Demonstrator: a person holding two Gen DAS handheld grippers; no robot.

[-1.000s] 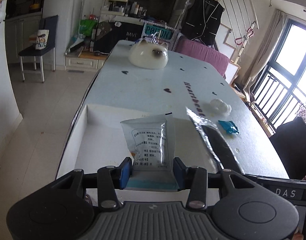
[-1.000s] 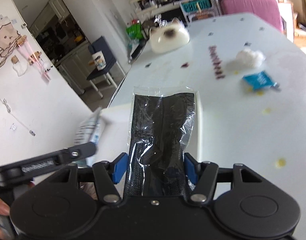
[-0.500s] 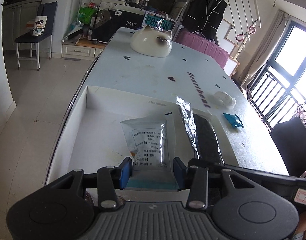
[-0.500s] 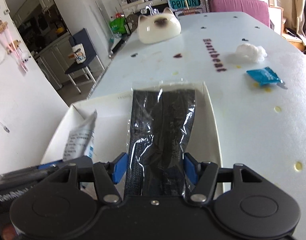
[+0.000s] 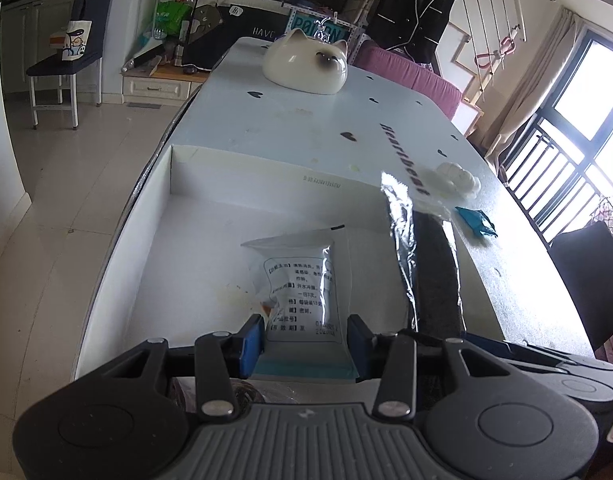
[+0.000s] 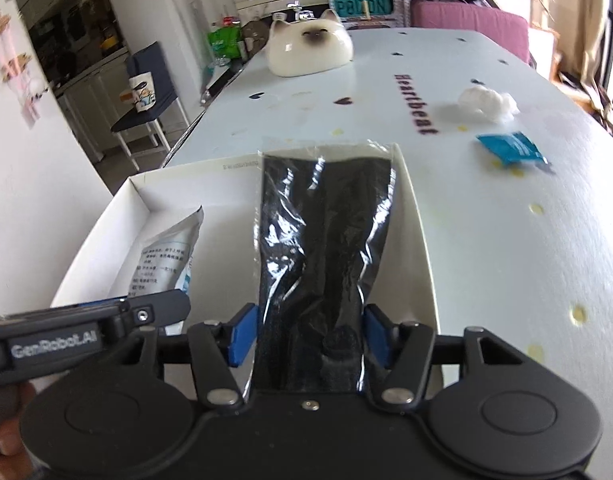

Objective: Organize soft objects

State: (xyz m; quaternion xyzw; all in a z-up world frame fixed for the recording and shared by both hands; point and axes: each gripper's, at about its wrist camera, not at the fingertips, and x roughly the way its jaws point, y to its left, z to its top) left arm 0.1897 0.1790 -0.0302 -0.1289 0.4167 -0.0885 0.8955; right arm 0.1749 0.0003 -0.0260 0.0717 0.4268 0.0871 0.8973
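Beyond the box (image 5: pixel 174 168) | cat-shaped dish (image 5: pixel 306 65) | cotton wad (image 5: pixel 458 174) | blue packet (image 5: pixel 475 221)

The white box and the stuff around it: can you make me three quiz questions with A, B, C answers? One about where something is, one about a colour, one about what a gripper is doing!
1. Where is the cotton ball?
A. in the white box
B. on the table outside the box
C. on the chair

2. What colour is the small packet near the cotton ball?
A. blue
B. red
C. yellow

3. What is the left gripper doing?
A. hanging empty
B. gripping the cat-shaped dish
C. holding a white sachet over the box

Answers:
1 B: it lies on the table, past the white box.
2 A: its wrapper is blue.
3 C: the white sachet sits between its blue pads above the box floor.
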